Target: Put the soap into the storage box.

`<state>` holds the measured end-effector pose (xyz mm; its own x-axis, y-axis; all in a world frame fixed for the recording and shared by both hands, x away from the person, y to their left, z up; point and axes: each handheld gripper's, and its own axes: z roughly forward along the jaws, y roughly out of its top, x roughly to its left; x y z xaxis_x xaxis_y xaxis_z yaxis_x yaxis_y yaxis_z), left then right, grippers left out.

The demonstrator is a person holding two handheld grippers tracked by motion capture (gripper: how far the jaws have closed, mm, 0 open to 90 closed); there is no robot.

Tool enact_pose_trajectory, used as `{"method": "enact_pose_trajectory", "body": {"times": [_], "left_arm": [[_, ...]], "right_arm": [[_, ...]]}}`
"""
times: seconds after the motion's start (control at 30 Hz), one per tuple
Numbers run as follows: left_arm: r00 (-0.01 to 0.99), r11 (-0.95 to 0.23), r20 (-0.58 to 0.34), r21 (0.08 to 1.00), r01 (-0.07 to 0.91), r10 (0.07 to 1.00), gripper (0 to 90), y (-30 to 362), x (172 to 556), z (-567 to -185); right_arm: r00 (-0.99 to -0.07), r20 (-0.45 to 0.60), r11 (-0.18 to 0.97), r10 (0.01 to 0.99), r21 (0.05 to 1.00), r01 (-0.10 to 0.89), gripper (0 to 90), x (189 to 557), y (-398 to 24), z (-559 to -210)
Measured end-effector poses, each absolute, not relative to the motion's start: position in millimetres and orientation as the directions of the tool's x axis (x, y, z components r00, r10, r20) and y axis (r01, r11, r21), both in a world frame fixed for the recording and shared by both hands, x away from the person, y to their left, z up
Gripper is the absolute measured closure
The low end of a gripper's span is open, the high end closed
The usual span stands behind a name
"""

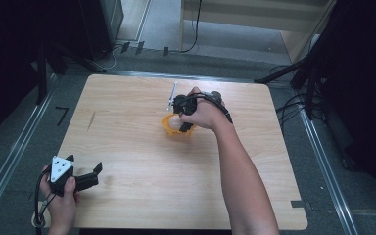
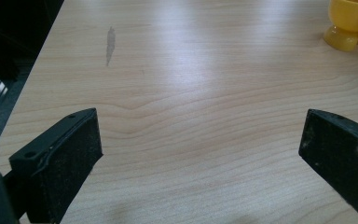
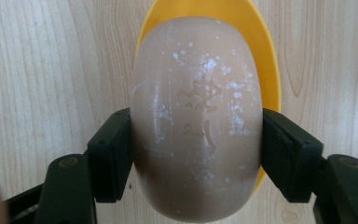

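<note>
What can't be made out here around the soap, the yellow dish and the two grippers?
- Yellow dish, right gripper view: the soap bar covers its inside; whether the bar rests in it or is lifted can't be told.
- Dish, left gripper view: cut off by the top right corner.
- Stamped mark on the soap: too faint to read.
- Right gripper, high view: the hand covers most of it.
- Metal piece behind it: too small to identify.

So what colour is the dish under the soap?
Yellow dish, clearest in the right gripper view.
</note>
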<state>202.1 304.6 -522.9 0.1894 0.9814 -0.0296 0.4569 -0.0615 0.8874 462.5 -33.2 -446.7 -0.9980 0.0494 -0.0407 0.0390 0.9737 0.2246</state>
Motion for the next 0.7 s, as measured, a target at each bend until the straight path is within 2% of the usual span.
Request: {"method": "enact_pose_trajectory", "body": {"times": [0.7], "left_arm": [[0.186,-0.064,-0.025,0.886,0.458,0.982,0.0,304.1,202.0,-523.0]], "right_arm": [[-0.995,-0.069,0.955,0.07,0.294,0.047,34.0,458.2,-40.7,-434.0]]}}
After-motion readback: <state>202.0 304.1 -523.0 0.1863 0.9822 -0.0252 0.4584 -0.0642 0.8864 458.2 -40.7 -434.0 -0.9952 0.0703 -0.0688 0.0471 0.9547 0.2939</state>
